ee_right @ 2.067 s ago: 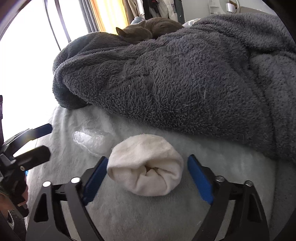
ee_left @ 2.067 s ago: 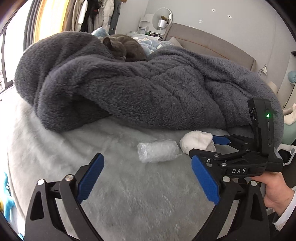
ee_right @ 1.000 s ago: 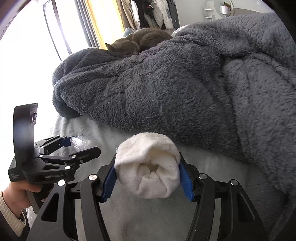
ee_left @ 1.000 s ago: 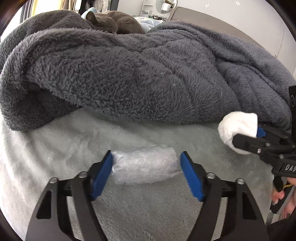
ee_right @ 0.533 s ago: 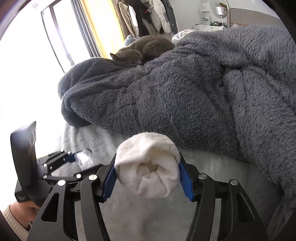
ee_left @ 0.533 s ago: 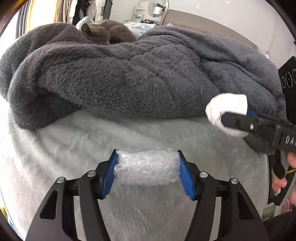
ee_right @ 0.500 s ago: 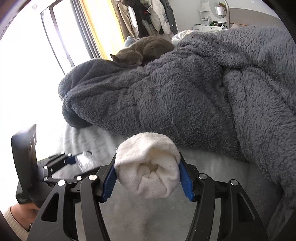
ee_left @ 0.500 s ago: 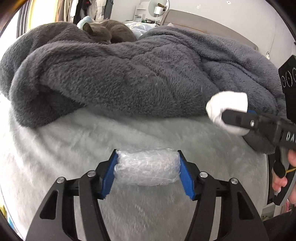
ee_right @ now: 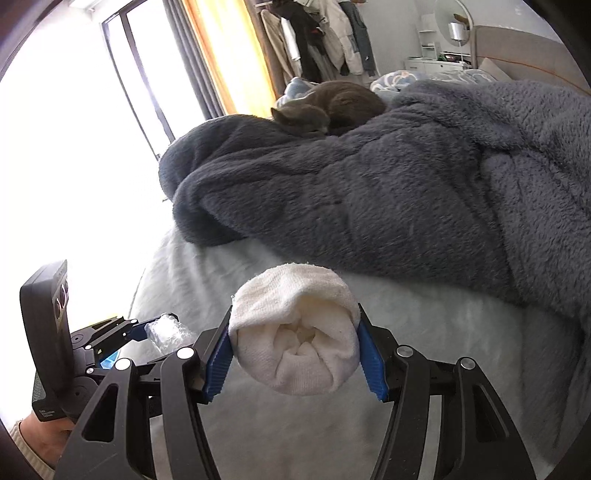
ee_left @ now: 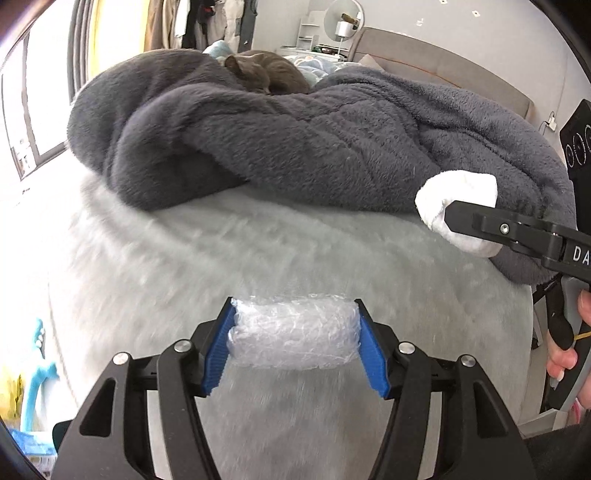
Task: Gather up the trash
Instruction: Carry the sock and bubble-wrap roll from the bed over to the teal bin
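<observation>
My left gripper (ee_left: 294, 341) is shut on a roll of clear bubble wrap (ee_left: 293, 336), held crosswise between the blue pads above the pale grey bed cover (ee_left: 221, 258). My right gripper (ee_right: 294, 345) is shut on a rolled white cloth wad (ee_right: 295, 339), lifted off the bed. In the left wrist view the white cloth wad (ee_left: 454, 199) and the right gripper's black finger sit at the right edge. In the right wrist view the left gripper with the bubble wrap (ee_right: 166, 328) shows at the lower left.
A thick dark grey fleece blanket (ee_left: 314, 140) is heaped across the bed, with a grey cat (ee_right: 328, 107) curled on top. A bright window (ee_right: 74, 147) lies to the left, and hanging clothes (ee_right: 332, 37) and a round mirror (ee_left: 341, 18) stand behind.
Both grippers have pulled back and up from the bed with their loads. The left pads closed onto the bubble wrap and lifted it. The blanket now looks farther away.
</observation>
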